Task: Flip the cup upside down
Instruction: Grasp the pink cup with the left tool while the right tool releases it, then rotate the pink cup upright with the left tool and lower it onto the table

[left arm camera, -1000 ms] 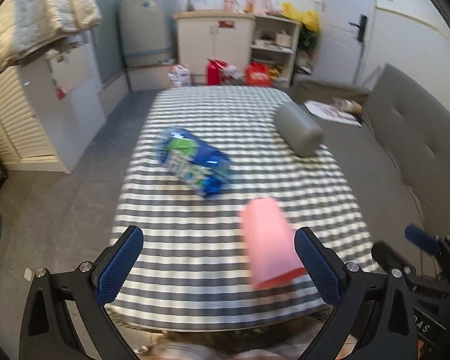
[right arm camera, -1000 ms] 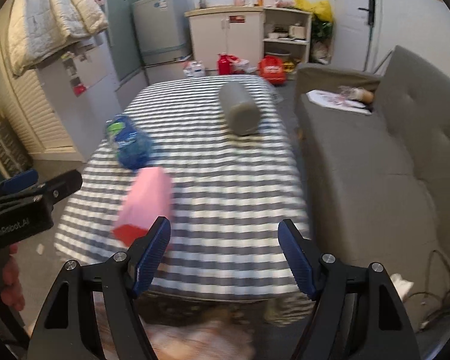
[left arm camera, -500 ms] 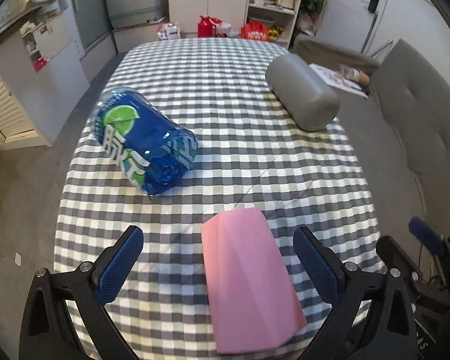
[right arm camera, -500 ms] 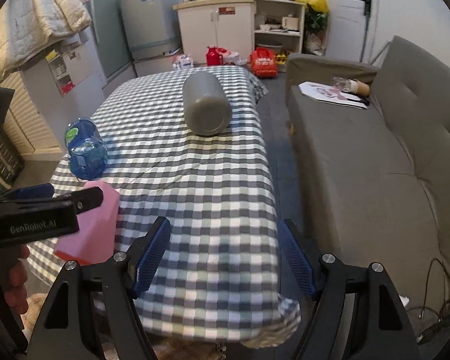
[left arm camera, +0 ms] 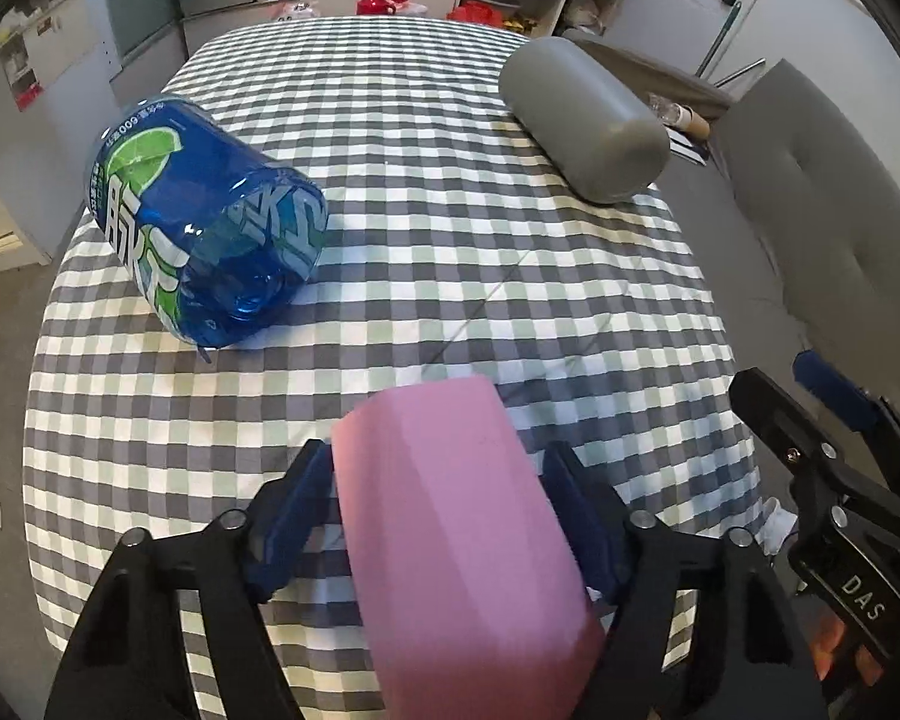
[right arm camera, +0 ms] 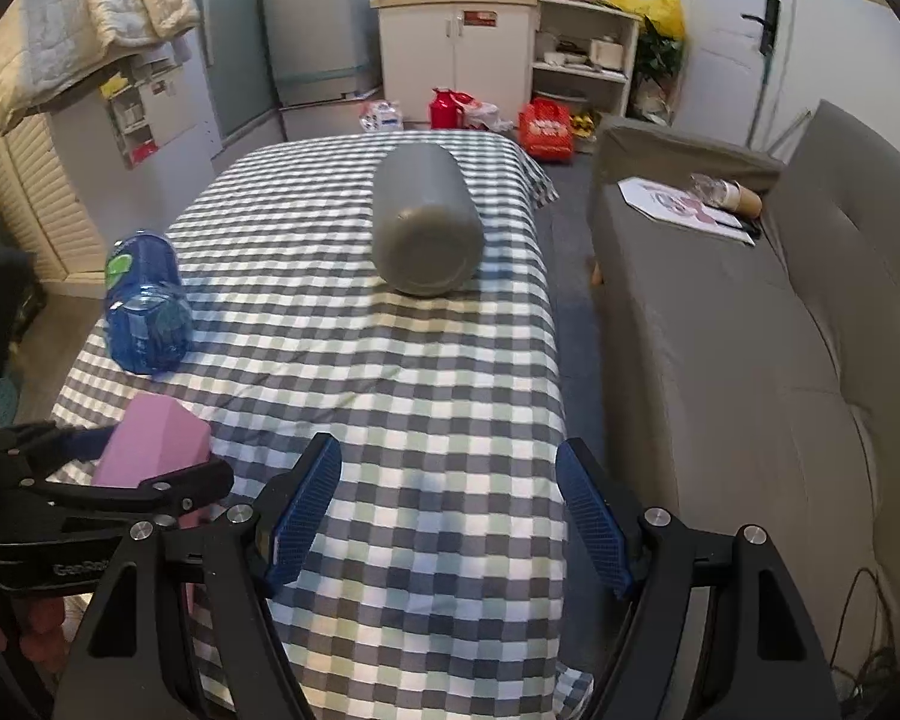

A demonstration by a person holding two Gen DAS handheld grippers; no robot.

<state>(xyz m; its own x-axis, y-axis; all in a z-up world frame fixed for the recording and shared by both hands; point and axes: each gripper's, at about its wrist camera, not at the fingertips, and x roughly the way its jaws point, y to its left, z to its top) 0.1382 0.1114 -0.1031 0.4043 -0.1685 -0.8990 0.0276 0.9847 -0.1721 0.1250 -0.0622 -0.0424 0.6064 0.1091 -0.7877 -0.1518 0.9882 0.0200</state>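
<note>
The pink cup (left arm camera: 456,534) lies on its side on the checked tablecloth, its closed base pointing away from me. My left gripper (left arm camera: 438,480) is shut on the pink cup, a blue pad pressed on each side of it. In the right wrist view the pink cup (right arm camera: 150,444) shows at the lower left, held between the left gripper's black fingers. My right gripper (right arm camera: 450,504) is open and empty, low over the near right part of the table (right arm camera: 426,396).
A blue plastic bottle (left arm camera: 204,216) lies on its side at the left of the table. A grey cylinder (left arm camera: 582,120) lies at the far right. A grey sofa (right arm camera: 750,360) runs along the table's right side. Cabinets and a fridge stand behind.
My left gripper has moved forward over the pink cup and closed on it. The right gripper has come nearer the table and stayed open.
</note>
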